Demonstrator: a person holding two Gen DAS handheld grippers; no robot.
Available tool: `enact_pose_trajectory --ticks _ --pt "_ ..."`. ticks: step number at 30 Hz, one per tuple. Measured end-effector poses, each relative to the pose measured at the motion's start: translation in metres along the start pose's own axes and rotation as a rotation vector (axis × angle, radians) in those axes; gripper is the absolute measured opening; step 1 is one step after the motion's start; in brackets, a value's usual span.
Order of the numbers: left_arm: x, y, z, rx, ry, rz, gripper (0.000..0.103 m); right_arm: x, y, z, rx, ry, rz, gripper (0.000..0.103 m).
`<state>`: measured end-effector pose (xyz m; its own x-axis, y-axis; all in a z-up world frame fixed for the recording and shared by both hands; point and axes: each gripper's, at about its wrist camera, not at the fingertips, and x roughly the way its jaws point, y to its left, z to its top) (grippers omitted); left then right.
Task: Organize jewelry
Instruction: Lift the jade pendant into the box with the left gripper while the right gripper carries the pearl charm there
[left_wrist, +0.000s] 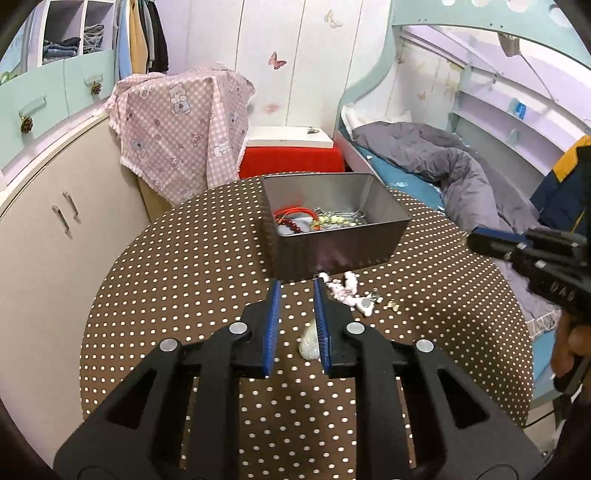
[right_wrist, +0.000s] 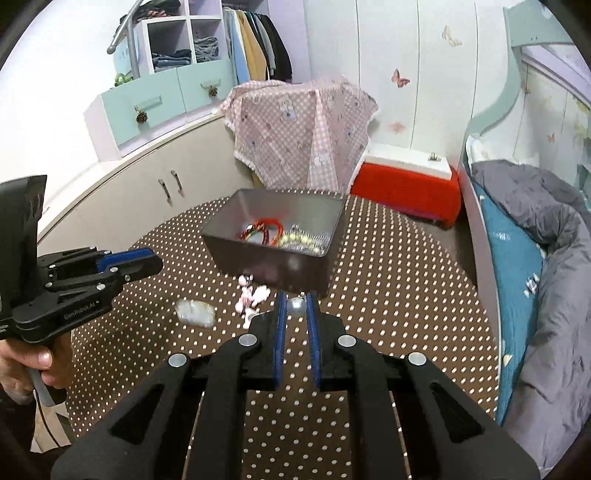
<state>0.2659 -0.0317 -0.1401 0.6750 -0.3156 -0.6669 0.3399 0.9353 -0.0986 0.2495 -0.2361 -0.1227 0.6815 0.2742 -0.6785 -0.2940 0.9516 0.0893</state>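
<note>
Our right gripper (right_wrist: 296, 295) pinches a small silvery bead (right_wrist: 296, 305) at its tips, just short of the metal tin (right_wrist: 306, 271) straight ahead. Our left gripper (left_wrist: 297, 286) is spread, holding nothing, with the pink-white bracelet (left_wrist: 345, 293) just right of its tips.

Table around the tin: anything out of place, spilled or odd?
Yes. Several pieces lie loose on the dotted table outside the tin: a pink-and-white bracelet, small metal bits beside it, and a pale pouch. The tin sits askew to the table edge. Nothing looks damaged.
</note>
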Motion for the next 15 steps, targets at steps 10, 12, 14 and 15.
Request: enact_pose_trajectory --ticks 10,12,14,15 --pt "0.041 0.000 -0.025 0.034 0.094 0.061 0.091 0.017 0.005 -0.017 0.021 0.055 0.026 0.010" --pt "0.051 -0.002 -0.028 0.039 0.128 0.065 0.090 0.019 0.006 -0.019 0.023 0.059 0.027 0.010" --pt "0.062 -0.008 -0.031 0.050 0.151 0.047 0.090 0.020 0.005 -0.021 0.029 0.062 0.028 0.010" --pt "0.066 -0.011 -0.033 0.057 0.160 0.038 0.088 0.021 0.004 -0.021 0.032 0.064 0.029 0.010"
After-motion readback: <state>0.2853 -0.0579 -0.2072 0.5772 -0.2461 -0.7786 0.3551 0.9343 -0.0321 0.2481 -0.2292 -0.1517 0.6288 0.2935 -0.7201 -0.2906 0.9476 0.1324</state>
